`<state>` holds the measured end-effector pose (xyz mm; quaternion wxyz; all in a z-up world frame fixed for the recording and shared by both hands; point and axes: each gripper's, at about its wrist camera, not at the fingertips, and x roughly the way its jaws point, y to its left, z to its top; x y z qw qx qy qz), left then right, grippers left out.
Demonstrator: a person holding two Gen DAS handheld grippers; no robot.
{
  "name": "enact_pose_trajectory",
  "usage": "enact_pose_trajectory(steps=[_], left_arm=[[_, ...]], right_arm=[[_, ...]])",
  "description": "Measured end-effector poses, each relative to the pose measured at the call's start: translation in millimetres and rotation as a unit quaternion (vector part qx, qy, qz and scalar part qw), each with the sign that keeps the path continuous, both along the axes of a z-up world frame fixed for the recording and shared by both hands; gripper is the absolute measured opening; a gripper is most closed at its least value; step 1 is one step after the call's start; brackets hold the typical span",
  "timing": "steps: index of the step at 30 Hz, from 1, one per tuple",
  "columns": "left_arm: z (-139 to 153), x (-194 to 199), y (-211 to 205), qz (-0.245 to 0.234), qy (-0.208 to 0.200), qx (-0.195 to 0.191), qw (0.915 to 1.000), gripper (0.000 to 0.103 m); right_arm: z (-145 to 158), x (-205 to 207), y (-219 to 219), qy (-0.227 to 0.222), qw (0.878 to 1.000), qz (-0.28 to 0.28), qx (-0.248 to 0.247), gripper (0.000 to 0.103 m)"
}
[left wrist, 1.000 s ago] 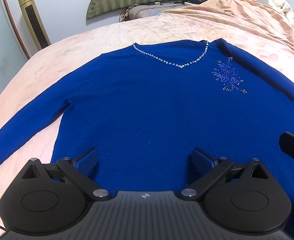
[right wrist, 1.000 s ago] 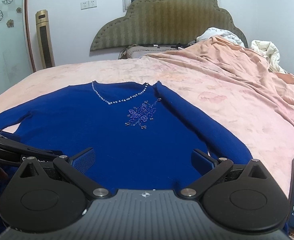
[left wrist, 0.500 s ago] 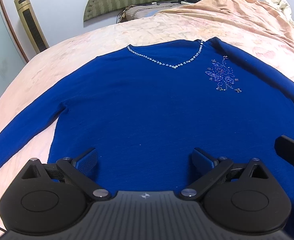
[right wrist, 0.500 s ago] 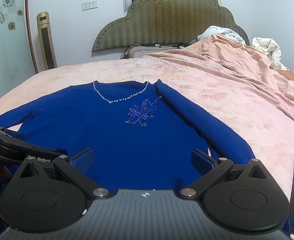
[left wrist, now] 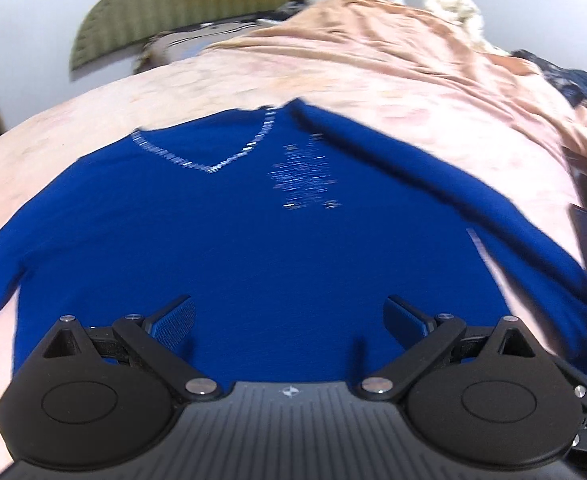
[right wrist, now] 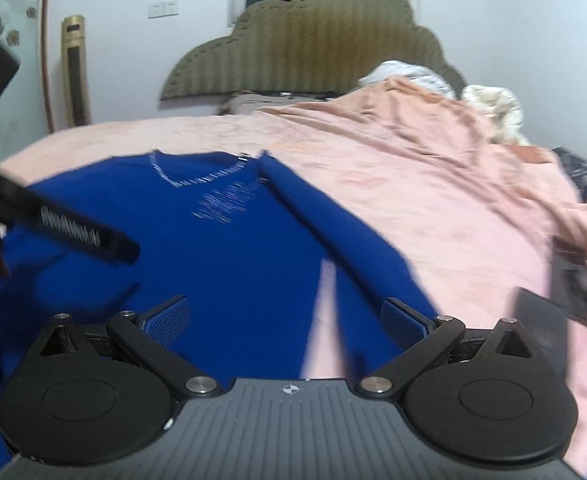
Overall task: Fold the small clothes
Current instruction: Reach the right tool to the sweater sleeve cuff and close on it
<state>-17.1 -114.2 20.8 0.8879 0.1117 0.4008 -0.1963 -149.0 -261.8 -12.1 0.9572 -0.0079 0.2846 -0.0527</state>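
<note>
We see a royal-blue sweater (left wrist: 253, 248) spread flat, front side up, on a bed covered with a pink bedspread (left wrist: 373, 80). Its V neckline, edged in silvery beads, points toward the near edge of the bed, and a beaded flower motif (left wrist: 305, 184) sits just beside it on the chest. Both views are motion-blurred.

The left claw (left wrist: 289, 320) hangs over the sweater's lower body with its two blue-padded fingers spread wide, gripping nothing. The right claw (right wrist: 287, 318) is also wide open and empty, above the hem where one sleeve (right wrist: 333, 232) runs diagonally down from the shoulder; a strip of pink bedspread shows between sleeve and body.

A green padded headboard (right wrist: 317, 48) stands at the bed's far edge, and a dark phone (right wrist: 541, 316) lies on the bedspread toward the right edge.
</note>
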Motion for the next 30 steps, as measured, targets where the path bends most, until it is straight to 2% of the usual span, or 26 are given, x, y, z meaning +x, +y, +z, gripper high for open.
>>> enact_pose_trajectory(steps=[4,6,7,9,10,11,12,13,16,18,21,23,26,29,30], left_arm=[[-3.0,-3.6,-18.1,-0.017,0.000,0.009,0.9998,0.101],[-4.8,-6.3,-21.7,-0.022,0.004,0.010,0.9997,0.101],[-5.6,-7.3,-23.1,-0.024,0.005,0.012,0.9996,0.101],[-5.7,-10.3,-24.2,-0.027,0.005,0.020,0.9994,0.101],[-5.3,-11.5,-23.0,-0.026,0.003,0.024,0.9994,0.101],[-5.7,-8.7,-22.4,-0.025,0.000,0.026,0.9994,0.101],[-5.0,-8.2,-19.2,-0.022,-0.003,0.026,0.9994,0.101],[-5.1,-7.1,-16.0,-0.018,-0.003,0.026,0.9995,0.101],[-6.9,0.9,-5.5,-0.001,0.009,0.020,0.9998,0.101],[-6.3,4.9,3.4,0.011,0.017,0.014,0.9997,0.101],[-5.4,8.9,16.0,0.028,0.018,0.013,0.9994,0.101],[-5.9,11.2,24.1,0.039,0.016,0.016,0.9990,0.101],[-9.6,17.0,35.0,0.057,0.021,0.020,0.9979,0.101],[-16.0,24.0,42.8,0.078,0.033,0.027,0.9961,0.101],[-17.6,25.9,44.4,0.082,0.038,0.027,0.9956,0.101]], right_arm=[[-10.6,-24.2,-16.9,0.037,0.999,-0.014,-0.018,0.078],[-19.0,-27.7,-22.9,0.060,0.998,-0.025,-0.027,0.058],[-25.1,-27.6,-26.5,0.075,0.996,-0.032,-0.026,0.055],[-33.9,-25.4,-28.0,0.089,0.995,-0.037,-0.011,0.040],[-35.2,-24.7,-28.6,0.089,0.995,-0.037,-0.009,0.031],[-33.9,-22.9,-29.7,0.091,0.995,-0.043,-0.012,0.014],[-27.9,-23.3,-31.3,0.089,0.995,-0.050,-0.025,0.006],[-23.7,-22.9,-34.6,0.080,0.995,-0.050,-0.021,0.006],[1.9,-18.1,-63.9,0.043,0.996,-0.046,0.059,0.006],[22.3,-9.6,-90.1,0.012,0.994,-0.048,0.093,0.006],[70.9,13.9,-135.0,-0.047,0.992,-0.059,0.101,0.006],[93.0,31.0,-162.2,-0.069,0.991,-0.077,0.089,0.006],[109.2,70.6,-215.3,-0.067,0.988,-0.108,0.092,0.006],[102.4,114.3,-265.3,-0.035,0.981,-0.137,0.130,0.008],[94.6,131.1,-280.4,-0.017,0.978,-0.153,0.137,0.022]])
